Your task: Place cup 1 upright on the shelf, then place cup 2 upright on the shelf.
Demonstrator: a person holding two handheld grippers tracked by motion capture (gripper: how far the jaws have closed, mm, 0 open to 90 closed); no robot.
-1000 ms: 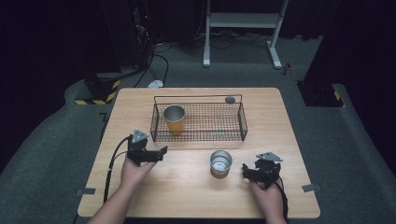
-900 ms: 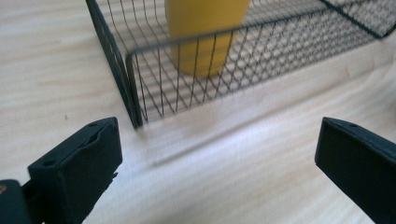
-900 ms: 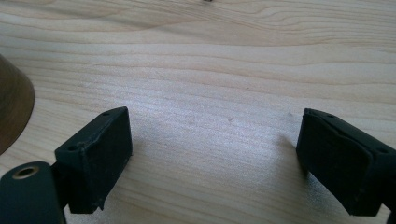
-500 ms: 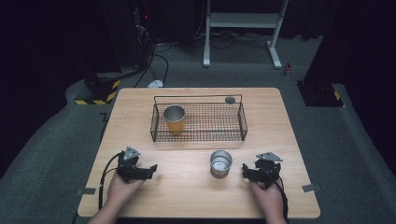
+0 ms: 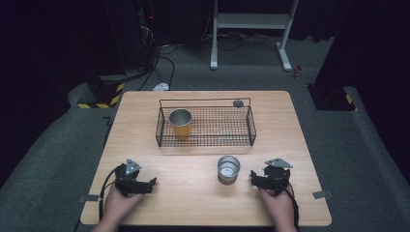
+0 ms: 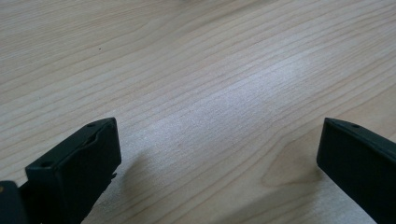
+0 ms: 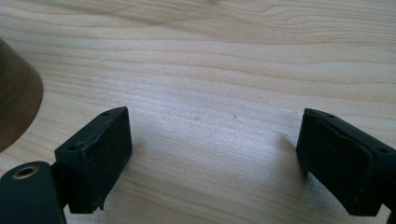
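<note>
My left gripper [image 5: 153, 183] rests low at the table's near left, pointing right. In the left gripper view its jaws [image 6: 217, 154] stand wide apart over bare wood; they have just been opening further, with nothing between them. My right gripper [image 5: 253, 178] sits at the near right, open, pointing left toward a steel cup [image 5: 228, 168] that stands just beyond its fingertips. That cup's side [image 7: 16, 102] edges into the right gripper view, left of the open jaws [image 7: 215, 154]. An orange cup with a metal rim [image 5: 180, 122] stands upright in the left end of a black wire basket [image 5: 212, 140].
The wooden table [image 5: 193, 198] is bare between the two grippers. A small dark round object [image 5: 237, 103] lies behind the basket's back right corner. A cable loops from the left gripper off the table's left edge. Dark floor surrounds the table.
The left hand has come back from beside the basket's left front corner toward the near edge and down onto the table. The right hand and both cups have not moved.
</note>
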